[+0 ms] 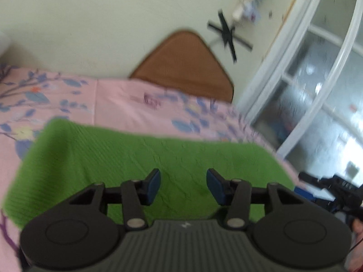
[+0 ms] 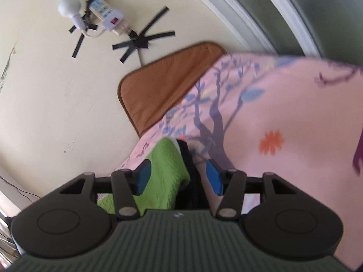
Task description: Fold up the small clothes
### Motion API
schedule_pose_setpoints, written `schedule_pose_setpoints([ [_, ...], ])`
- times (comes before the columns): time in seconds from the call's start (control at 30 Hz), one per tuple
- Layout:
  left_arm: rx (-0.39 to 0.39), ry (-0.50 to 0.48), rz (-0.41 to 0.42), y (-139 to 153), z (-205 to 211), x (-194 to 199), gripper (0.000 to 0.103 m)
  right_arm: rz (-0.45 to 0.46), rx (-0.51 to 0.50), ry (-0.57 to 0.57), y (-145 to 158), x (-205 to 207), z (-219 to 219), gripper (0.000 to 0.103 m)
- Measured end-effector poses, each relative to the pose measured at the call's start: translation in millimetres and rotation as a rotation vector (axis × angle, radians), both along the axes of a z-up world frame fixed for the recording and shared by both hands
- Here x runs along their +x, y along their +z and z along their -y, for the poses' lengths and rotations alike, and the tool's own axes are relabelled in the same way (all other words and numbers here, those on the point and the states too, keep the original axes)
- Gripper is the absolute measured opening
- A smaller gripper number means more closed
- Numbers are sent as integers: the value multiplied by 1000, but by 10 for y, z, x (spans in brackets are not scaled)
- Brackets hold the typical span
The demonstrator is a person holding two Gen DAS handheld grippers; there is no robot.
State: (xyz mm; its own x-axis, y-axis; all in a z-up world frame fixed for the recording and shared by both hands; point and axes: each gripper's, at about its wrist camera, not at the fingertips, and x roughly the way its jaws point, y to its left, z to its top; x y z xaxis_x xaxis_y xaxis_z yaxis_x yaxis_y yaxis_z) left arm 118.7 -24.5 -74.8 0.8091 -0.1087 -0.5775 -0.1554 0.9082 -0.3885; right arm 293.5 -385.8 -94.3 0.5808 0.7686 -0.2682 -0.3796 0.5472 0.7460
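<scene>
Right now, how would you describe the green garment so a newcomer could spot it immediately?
Start at the pink floral bedsheet covering the bed beside the cream wall. On it lies the bright green ribbed knit cloth, spread flat just ahead of the left hand-held gripper. It is the only solid green, unpatterned fabric there, unlike the brown woven mat behind.

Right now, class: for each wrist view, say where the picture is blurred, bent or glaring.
Left wrist view: smeared all over, the green cloth and sheet soft, the window frame bowed and glaring white. Right wrist view: crisper on the left, the bulb and power strip readable, sheet blurred at right, door frame curved; both grippers sharpest.
</scene>
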Motion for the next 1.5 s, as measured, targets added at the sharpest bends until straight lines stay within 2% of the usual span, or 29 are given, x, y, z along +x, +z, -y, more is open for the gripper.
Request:
schedule_pose_setpoints([
  [0.03,39,5,-26,-85,60,37,49,-4,-6,8,-36,-34,-23,57],
  [0.17,278,-1,-25,-188,388,-2,50,-25,-71,67,-229,-90,-195,56],
  [0.23,350,5,-21,-225,500,-26,50,64,-97,63,-246,-181,-257,56],
  [0.3,382,12,-25,-227,557,-25,51,82,-115,64,-223,-219,-268,61],
  [0.57,370,15,-17,-217,547,-30,55,92,-100,61,-239,-224,-236,65],
  [0.87,328,7,4,-213,502,-83,66,117,-115,53,-232,-257,-270,69],
  [0.9,323,5,7,-212,497,-85,69,120,-118,53,-231,-260,-272,70],
  [0.97,314,0,9,-210,495,-87,82,127,-127,50,-223,-277,-289,71],
  [1.03,304,-13,13,-210,492,-89,90,144,-149,47,-208,-302,-321,73],
  [1.1,296,-21,15,-211,490,-91,93,174,-194,46,-182,-345,-386,77],
  [1.23,273,-45,18,-216,476,-92,103,254,-335,60,-117,-454,-589,88],
  [1.33,265,-50,16,-220,464,-95,103,288,-421,69,-100,-499,-702,91],
  [1.5,281,-58,0,-229,477,-84,103,290,-431,66,-119,-496,-688,91],
])
